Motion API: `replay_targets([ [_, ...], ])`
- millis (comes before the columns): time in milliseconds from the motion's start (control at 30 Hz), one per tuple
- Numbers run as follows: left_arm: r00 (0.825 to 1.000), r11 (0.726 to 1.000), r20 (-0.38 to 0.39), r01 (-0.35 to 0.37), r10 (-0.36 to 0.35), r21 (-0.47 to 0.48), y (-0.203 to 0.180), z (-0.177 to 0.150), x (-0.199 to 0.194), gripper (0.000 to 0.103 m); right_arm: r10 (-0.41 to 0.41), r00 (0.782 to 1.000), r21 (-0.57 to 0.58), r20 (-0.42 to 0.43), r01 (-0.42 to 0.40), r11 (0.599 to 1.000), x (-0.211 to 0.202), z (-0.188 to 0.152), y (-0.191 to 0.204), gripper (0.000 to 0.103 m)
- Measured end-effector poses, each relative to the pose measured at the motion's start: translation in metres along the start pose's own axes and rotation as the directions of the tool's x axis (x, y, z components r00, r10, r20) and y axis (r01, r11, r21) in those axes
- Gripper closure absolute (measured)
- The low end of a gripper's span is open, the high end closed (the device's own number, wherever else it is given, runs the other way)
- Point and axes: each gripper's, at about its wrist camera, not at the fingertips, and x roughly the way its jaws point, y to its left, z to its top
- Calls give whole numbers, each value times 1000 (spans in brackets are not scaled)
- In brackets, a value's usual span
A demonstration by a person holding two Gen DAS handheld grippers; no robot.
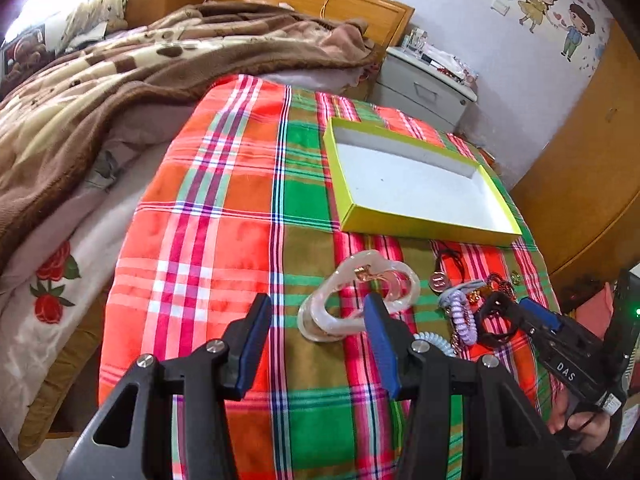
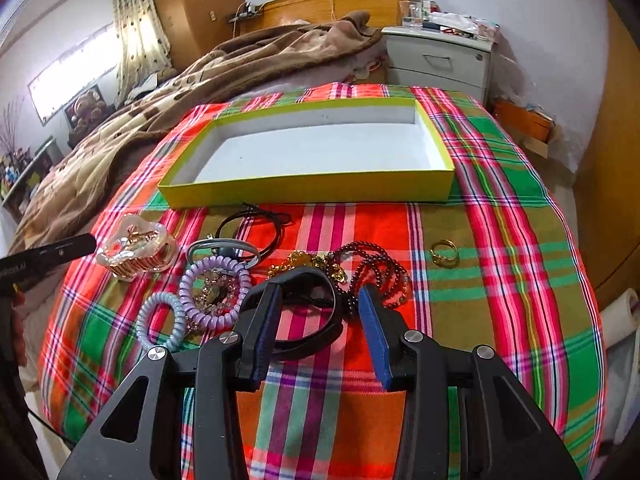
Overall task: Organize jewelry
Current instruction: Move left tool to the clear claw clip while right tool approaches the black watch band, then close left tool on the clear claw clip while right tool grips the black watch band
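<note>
Brown blanket [image 1: 120, 80] on bed, white nightstand [image 2: 440, 60], wooden headboard [image 2: 340, 0], curtain [image 2: 136, 32].

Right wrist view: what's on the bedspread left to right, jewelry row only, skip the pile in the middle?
Clear clamshell case → pale blue coil hair tie → purple coil hair tie → dark bead bracelet → gold ring. Overlapping pieces in the middle left out.

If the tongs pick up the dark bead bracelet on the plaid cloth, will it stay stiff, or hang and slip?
The dark bead bracelet lies in loose overlapping loops, so it will probably hang limp rather than keep its shape. Its round, glossy beads may slip between flat pads. It touches the gold chain, which might snag and drag along.
</note>
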Motion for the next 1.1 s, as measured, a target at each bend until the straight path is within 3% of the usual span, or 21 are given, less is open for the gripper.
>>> replay_targets([
  [133,998,999,-47,31,-31,14,1,7,13,53,-10,1000,-12,-16,10,1000,5,3,-2,76],
  [267,997,994,-77,-19,28,110,-8,12,25,53,-8,1000,-19,-27,7,1000,9,6,-4,77],
  [367,994,988,-102,-19,35,150,-12,14,32,53,-6,999,-26,-38,5,1000,13,7,-4,85],
  [533,992,971,-98,-61,85,231,-23,17,38,53,-13,999,-41,-48,11,999,15,8,-5,88],
  [700,989,965,-131,-27,63,260,-27,17,48,54,-15,999,-47,-50,12,999,15,8,-8,95],
  [767,989,964,-134,-19,56,264,-29,18,48,60,-6,999,-45,-50,4,999,14,7,-8,95],
  [900,990,958,-120,-32,69,285,-34,17,46,80,10,999,-37,-43,-11,999,11,7,-10,95],
  [1100,992,968,-111,-32,62,249,-29,15,42,87,39,999,-12,-24,-39,999,4,9,-14,95],
])
